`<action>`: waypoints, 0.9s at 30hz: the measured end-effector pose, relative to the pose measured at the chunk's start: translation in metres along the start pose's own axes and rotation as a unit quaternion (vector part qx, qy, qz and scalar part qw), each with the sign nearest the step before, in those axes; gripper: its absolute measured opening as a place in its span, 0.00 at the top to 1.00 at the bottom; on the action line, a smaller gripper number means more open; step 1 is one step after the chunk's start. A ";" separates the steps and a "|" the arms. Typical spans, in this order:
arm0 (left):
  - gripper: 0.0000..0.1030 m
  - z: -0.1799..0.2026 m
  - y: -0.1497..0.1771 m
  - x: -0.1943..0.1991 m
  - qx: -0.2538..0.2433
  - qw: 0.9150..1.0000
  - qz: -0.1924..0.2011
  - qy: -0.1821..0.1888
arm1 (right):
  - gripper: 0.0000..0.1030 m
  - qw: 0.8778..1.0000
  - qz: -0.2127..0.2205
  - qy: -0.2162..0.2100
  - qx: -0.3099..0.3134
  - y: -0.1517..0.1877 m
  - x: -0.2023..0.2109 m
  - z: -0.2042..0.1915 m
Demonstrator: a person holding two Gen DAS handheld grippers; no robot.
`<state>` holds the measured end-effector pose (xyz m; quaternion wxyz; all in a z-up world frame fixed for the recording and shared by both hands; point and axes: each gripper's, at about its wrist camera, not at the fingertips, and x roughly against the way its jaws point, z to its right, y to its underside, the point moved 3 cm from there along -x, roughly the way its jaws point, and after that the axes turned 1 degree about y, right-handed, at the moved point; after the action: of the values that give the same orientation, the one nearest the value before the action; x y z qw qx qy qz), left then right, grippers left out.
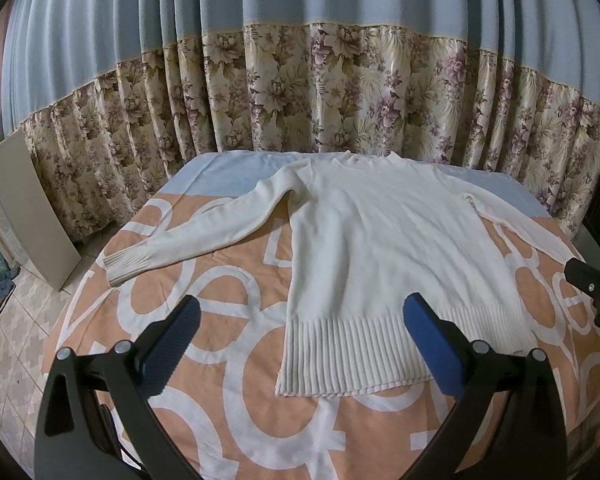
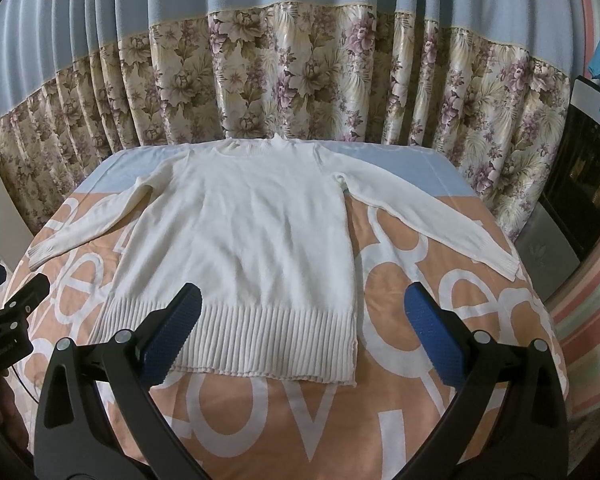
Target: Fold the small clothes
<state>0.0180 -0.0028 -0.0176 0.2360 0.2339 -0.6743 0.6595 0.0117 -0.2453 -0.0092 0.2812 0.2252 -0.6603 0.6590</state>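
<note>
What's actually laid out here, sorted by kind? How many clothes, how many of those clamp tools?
White sweater: 1, lying flat with both sleeves spread
Handheld grippers: 2, left gripper and right gripper, both with blue fingers wide apart
Patterned bedspread: 1
Floral curtain: 1
Total: 5

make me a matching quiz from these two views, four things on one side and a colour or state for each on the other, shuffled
Things:
1. sweater
2. hem
3. bedspread
4. left hand-held gripper

Descriptions:
A. orange with white letters
B. open, holding nothing
C. ribbed, nearest the cameras
D. white, spread flat, sleeves out

Pairs: 1-D, 2-C, 3-A, 4-B
</note>
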 end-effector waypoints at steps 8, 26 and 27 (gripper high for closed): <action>0.01 0.000 0.000 -0.001 0.000 1.000 -0.001 0.001 | 0.03 1.000 0.000 0.001 -0.002 0.000 -0.003 0.002; 0.01 0.001 -0.001 0.000 0.001 1.000 -0.002 0.000 | 0.03 1.000 -0.003 0.005 -0.008 -0.004 -0.006 0.013; 0.01 0.000 -0.001 0.001 0.002 1.000 -0.002 0.000 | 0.03 1.000 -0.004 0.005 -0.009 -0.005 -0.007 0.014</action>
<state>0.0182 -0.0033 -0.0164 0.2369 0.2359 -0.6726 0.6601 0.0192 -0.2602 -0.0099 0.2889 0.2219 -0.6643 0.6527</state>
